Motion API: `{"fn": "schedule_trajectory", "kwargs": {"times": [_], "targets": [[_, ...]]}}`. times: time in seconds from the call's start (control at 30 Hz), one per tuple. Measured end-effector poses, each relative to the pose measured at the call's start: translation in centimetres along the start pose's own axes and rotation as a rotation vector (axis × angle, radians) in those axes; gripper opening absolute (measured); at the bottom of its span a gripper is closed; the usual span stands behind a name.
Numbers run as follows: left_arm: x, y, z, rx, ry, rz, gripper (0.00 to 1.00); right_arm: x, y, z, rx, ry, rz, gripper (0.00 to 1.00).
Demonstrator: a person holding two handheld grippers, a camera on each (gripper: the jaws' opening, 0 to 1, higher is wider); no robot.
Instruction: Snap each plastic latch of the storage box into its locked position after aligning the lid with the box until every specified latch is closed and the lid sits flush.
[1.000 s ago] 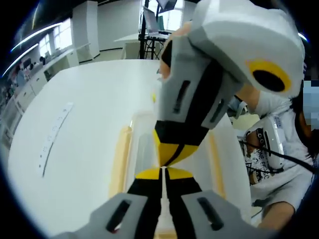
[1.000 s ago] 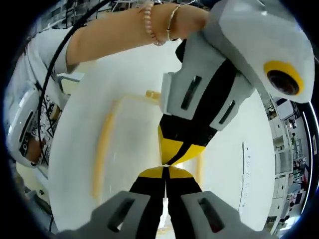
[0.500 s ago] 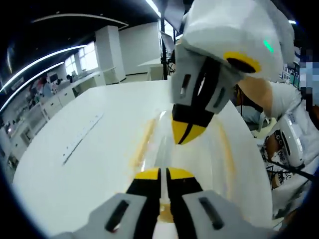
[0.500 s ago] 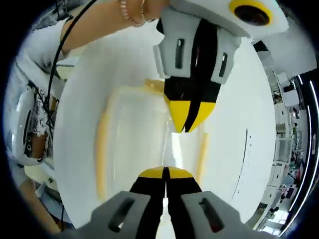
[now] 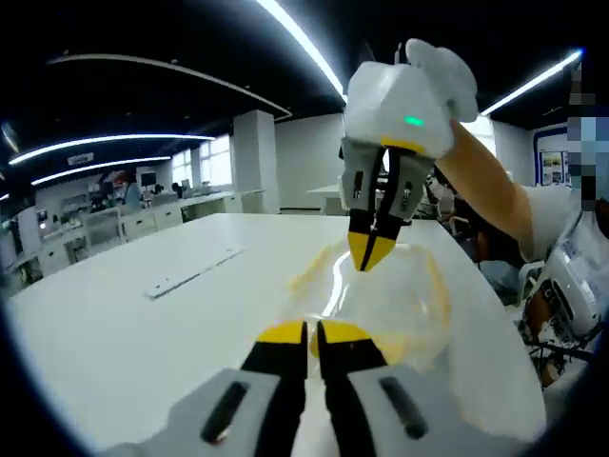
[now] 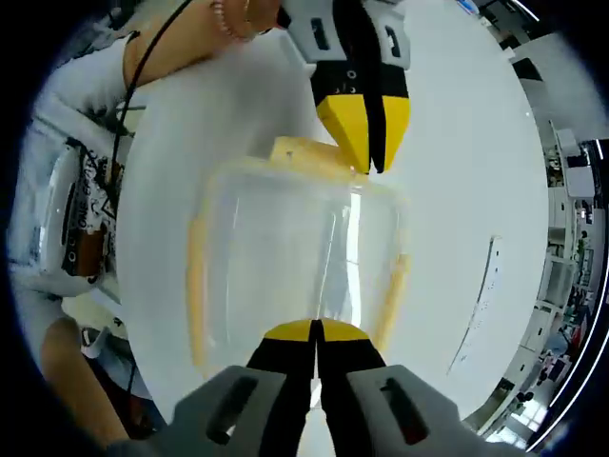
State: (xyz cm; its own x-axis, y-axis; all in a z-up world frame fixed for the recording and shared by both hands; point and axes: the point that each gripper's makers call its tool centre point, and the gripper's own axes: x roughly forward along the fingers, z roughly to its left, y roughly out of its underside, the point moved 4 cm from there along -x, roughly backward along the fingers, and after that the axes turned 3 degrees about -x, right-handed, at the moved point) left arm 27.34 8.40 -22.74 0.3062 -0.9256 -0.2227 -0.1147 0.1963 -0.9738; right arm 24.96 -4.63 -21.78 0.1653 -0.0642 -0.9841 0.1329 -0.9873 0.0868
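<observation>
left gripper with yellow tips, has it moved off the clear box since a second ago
Yes. In the right gripper view, the left gripper has drawn back from mid-lid to the far edge of the clear storage box.

Storage box (image 6: 295,267): clear plastic, rounded-rectangular, flat on the white table. Transparent lid (image 6: 276,238) sits on top. Yellow latches: one on each long side (image 6: 195,286) (image 6: 392,295), one at the far end (image 6: 303,152).

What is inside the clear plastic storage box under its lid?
Through the clear plastic storage box lid only the white table shows; no contents are visible. Glare streaks and the right gripper cover part of it, so small items cannot be excluded.
</observation>
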Motion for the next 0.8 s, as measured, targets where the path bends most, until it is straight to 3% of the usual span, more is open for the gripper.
{"fn": "schedule_trajectory", "kwargs": {"times": [0.07,0.2,0.33,0.5,0.67,0.8], "targets": [[-0.2,0.4,-0.3,-0.042,0.05,-0.024,0.03,0.0,0.0,0.1,-0.061,-0.002,0.037,0.0],[0.0,0.7,-0.3,-0.062,0.067,-0.039,0.02,0.1,-0.1,0.2,-0.039,-0.002,0.07,0.0],[0.1,1.4,-1.2,-0.042,0.11,0.001,0.01,0.2,0.0,0.3,-0.036,0.016,0.085,0.0],[0.4,1.8,-1.3,-0.054,0.127,0.007,0.0,0.2,0.2,0.2,-0.017,0.036,0.061,0.0],[1.1,2.9,-1.3,-0.062,0.14,0.064,0.0,0.2,0.2,0.2,0.012,0.058,0.022,0.0],[0.7,2.8,-1.2,-0.067,0.147,0.051,0.0,0.2,0.1,0.1,0.04,0.065,0.0,0.0]]}}
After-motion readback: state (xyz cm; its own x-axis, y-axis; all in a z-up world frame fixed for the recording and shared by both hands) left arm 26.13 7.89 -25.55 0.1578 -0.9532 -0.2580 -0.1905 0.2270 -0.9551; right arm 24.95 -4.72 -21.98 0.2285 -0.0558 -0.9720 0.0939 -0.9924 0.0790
